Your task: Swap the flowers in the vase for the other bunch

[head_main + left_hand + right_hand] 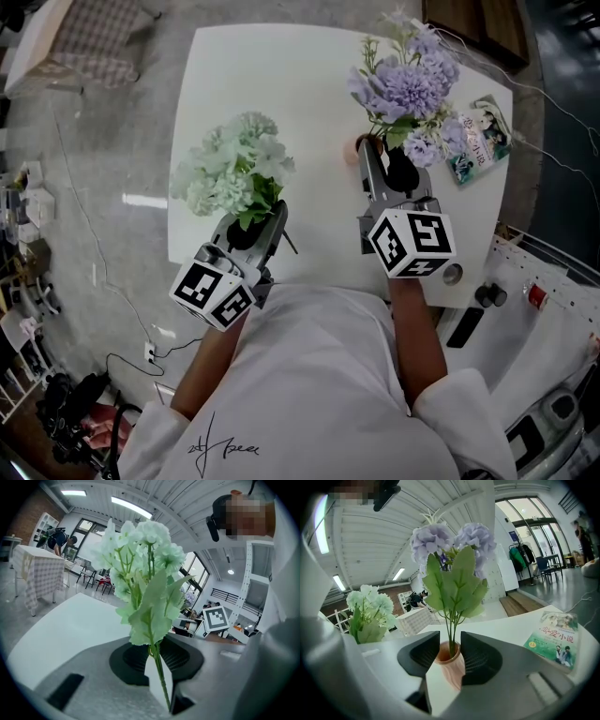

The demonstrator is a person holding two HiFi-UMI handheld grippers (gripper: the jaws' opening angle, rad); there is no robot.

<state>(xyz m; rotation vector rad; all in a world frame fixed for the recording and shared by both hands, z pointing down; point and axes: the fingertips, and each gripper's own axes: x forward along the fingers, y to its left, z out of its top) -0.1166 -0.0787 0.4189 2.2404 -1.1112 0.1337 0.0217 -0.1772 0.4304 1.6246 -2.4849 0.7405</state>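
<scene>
Toward the right edge of the surface (300, 94), roughly midway between far and near edges: a peach vase (356, 148) (452, 670), with the purple bunch (408, 84) (450, 541) upright in it and its green stems running down through the neck. Around that vase, the right hand-held gripper (384, 159) (450, 653). Stands with jaws spread wide, one dark ribbed pad on each side of the rim and the stems rising between them. Grips nothing (no telling whether a pad grazes the vase wall).

Over the near left corner of the surface, the left hand-held gripper (246, 230) (157, 656). Pinches the thin green stem (161, 681) of the pale green bunch (234, 164) (145, 555) between nearly closed jaws. Holds that bunch upright and clear of the surface, blooms and leaves fanning out above the pads, well apart from the vase.

At the right edge of the surface, just beyond the purple blooms in the head view: a book (478, 141) (555, 637) with a green illustrated cover, lying flat and slightly askew to the edge.

Nearest the camera, a marker cube on each gripper, left (214, 289) and right (410, 242), with white sleeves behind them.
</scene>
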